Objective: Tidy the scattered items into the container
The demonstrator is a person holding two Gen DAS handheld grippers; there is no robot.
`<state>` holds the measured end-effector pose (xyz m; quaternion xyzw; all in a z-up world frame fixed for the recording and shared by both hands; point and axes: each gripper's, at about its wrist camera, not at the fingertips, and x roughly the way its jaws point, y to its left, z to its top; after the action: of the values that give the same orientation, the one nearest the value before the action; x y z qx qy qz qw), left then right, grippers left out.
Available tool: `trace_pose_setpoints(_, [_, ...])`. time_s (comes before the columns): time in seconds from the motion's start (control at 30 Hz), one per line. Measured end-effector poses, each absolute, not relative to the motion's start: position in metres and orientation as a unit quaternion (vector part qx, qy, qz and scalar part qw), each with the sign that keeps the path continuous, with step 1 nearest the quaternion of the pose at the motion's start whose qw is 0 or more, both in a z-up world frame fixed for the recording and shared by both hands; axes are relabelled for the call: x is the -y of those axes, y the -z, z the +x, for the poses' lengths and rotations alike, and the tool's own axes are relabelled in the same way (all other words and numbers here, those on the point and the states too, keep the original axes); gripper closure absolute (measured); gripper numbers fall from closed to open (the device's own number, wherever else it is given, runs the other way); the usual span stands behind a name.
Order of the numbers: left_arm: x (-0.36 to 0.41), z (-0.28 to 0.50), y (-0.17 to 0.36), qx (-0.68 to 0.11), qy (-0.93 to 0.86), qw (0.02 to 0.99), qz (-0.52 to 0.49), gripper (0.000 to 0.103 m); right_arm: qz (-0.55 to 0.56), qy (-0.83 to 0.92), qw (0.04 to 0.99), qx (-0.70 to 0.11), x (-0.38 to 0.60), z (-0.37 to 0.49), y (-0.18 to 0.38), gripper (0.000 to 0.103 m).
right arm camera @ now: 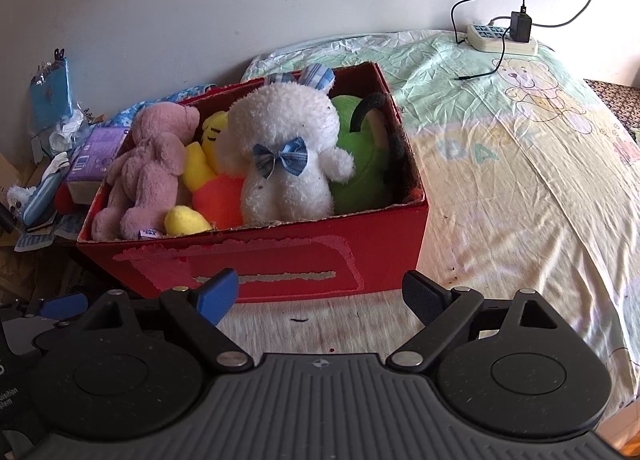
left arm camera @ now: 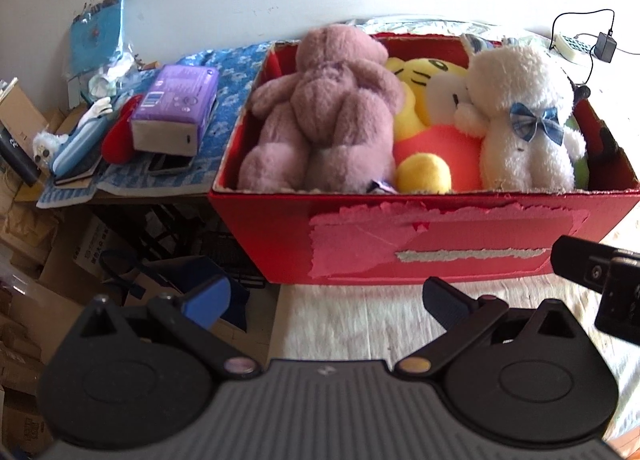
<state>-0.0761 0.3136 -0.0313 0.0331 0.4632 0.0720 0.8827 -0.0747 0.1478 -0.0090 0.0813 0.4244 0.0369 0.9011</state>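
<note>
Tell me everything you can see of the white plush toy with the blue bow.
The white plush toy is fluffy, with a blue plaid bow at its neck and plaid-lined ears. It sits upright in the red box, near the right end, feet at the front wall. The yellow-and-orange plush presses its left side, the green plush its right. No gripper touches it.

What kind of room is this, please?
Most likely a bedroom at home. A red box full of plush toys stands on a bed sheet printed with cartoon bears, a power strip lies near the wall, and a cluttered side table stands beside it.
</note>
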Motion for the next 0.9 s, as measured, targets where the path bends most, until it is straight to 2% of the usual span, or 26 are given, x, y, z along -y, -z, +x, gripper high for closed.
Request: trace_pose_setpoints(0.9, [-0.313, -0.066, 0.009, -0.442, -0.059, 0.895, 0.03, 0.0, 0.068, -0.049, 0.922, -0.378, -0.158, -0.068, -0.012, 0.012])
